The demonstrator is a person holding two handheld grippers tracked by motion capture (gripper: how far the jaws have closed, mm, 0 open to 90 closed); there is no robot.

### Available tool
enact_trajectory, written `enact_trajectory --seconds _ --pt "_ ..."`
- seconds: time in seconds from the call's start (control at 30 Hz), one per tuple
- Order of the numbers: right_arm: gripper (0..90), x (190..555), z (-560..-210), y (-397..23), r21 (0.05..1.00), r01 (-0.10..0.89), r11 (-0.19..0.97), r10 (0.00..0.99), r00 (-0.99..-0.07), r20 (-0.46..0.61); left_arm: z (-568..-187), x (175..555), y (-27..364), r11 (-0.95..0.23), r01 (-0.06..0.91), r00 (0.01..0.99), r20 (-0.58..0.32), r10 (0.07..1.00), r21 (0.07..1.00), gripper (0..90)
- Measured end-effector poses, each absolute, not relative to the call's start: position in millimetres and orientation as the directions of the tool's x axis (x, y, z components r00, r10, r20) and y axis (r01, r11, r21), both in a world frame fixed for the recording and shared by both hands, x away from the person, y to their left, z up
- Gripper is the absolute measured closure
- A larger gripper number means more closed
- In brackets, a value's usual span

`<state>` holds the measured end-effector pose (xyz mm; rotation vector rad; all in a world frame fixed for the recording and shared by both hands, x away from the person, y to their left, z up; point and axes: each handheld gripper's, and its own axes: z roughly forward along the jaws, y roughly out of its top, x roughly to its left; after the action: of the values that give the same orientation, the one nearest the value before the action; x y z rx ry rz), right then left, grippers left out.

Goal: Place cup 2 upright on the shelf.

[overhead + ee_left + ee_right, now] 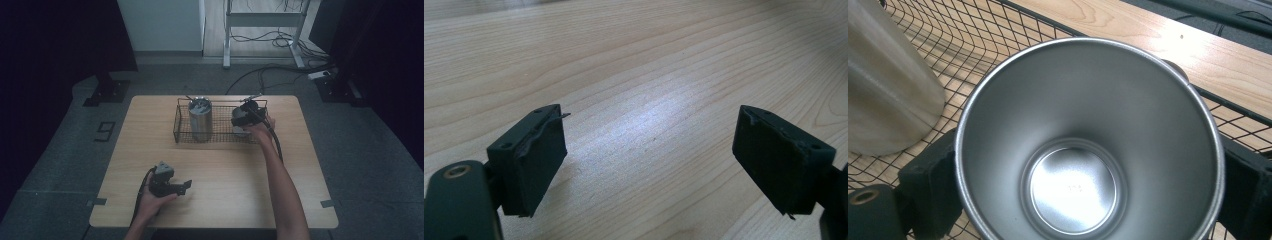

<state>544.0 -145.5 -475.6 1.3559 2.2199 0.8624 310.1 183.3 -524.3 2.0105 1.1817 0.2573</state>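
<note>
Black grippers, square fingers [531, 160], trailing cables, bare forearms.

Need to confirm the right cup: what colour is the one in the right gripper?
Plain silver, brushed steel cup; clearest in the right gripper view.

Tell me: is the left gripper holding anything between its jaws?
No: in the left gripper view the left gripper has only bare wooden table between its two black jaws.

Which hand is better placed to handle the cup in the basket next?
Right. Its gripper already brackets the cup inside the basket; the left gripper sits far off on the bare table.
</note>
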Motion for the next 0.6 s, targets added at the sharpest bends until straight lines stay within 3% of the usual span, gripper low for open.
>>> enact_trajectory --seconds 0.4,0.6 --pt "5.3 542 -475 -151 0.653 0.682 0.331 0.899 -0.438 0.002 -524 309 182 -0.274 0.656 0.552 -0.198 0.810 0.704 14.1" --pt "0.0 537 -465 -148 0.699 0.648 0.301 0.907 -0.420 -0.001 -524 310 184 -0.266 0.656 0.547 -0.201 0.813 0.706 14.1"
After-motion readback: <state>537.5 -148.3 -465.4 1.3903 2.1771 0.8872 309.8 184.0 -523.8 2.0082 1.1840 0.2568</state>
